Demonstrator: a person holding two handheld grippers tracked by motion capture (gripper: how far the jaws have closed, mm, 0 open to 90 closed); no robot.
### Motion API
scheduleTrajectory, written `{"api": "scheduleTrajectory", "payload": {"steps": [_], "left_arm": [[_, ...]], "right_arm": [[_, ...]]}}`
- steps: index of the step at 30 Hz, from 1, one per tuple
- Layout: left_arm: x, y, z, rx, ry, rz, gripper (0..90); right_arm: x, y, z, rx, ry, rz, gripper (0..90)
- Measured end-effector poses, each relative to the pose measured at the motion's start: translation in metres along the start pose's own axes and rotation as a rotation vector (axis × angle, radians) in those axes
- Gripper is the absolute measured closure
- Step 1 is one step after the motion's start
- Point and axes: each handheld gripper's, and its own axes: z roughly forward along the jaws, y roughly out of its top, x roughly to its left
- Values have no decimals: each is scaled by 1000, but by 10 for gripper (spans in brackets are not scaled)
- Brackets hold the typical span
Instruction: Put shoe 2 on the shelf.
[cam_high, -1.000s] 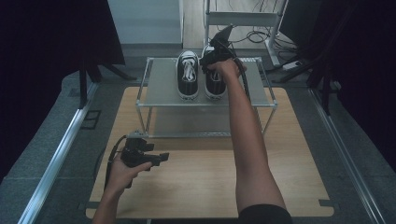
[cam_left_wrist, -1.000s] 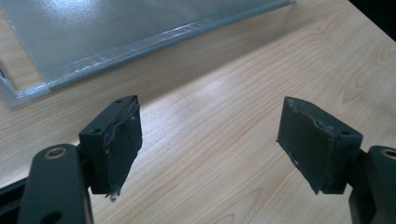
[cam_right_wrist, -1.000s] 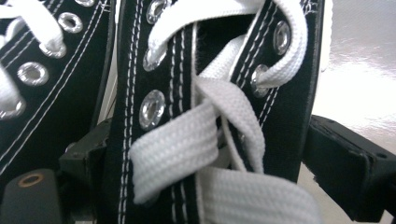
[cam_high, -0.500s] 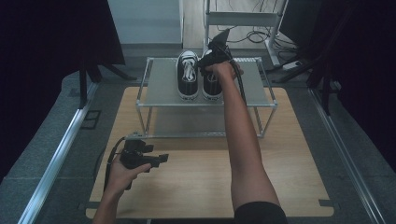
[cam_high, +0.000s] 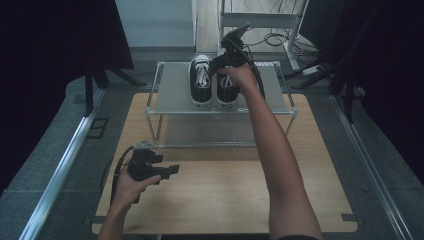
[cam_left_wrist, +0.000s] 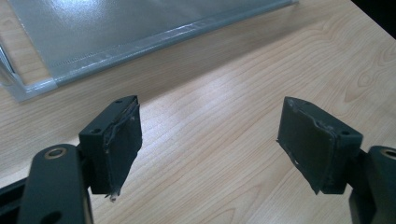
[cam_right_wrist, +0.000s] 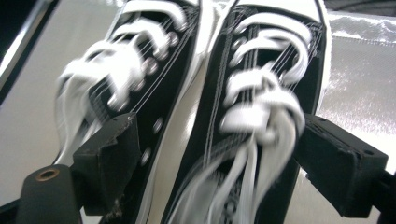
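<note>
Worktop (cam_high: 310, 200): pale wood-grain board; a low metal shoe rack (cam_high: 170, 87) stands across its far half.
Shoe rack: two grey tiers on a thin metal frame; the front edge of the lower tier shows at the top of the left gripper view.
Sneakers: a black canvas pair with white laces and white toe caps sits side by side on the top tier, toes toward the person; left sneaker (cam_high: 201, 80), right sneaker (cam_high: 227, 92).
Right gripper (cam_right_wrist: 219, 154): held at arm's length over the heel end of the right sneaker, pointing down and back toward the person.
Right jaws: spread wide, one on each side of the right sneaker's laced upper; in the blurred right gripper view I cannot tell whether either pad touches it.
Left gripper (cam_left_wrist: 210, 140): held low over the bare near-left part of the worktop, in front of the rack.
Left jaws: spread apart, nothing between them but wood.
</note>
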Motion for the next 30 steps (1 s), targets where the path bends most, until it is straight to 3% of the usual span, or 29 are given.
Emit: {"api": "scheduleTrajectory", "payload": {"steps": [6,9,10,11,19,24,30], "left_arm": [[-1,1,-1,-5,6,-8,221],[-3,3,-1,-5,8,-8,221],[-5,3,-1,-4,8,-5,221],[-6,4,-1,-8,6,-8,221],[-7,9,2,-15,11,-15,221],[-9,9,4,-8,13,-15,221],[-10,9,3,-8,18,-12,221]], "right_arm": [[-5,-35,-29,-67,102,-77,176],[-10,-57,-41,-103,147,-117,182],[-13,-71,-48,-121,170,-130,186],[-13,-71,-48,-121,170,-130,186],[-26,-125,-67,-163,227,-180,202],[-32,-155,-70,-174,258,-219,215],[-35,-171,-70,-200,260,-248,218]]}}
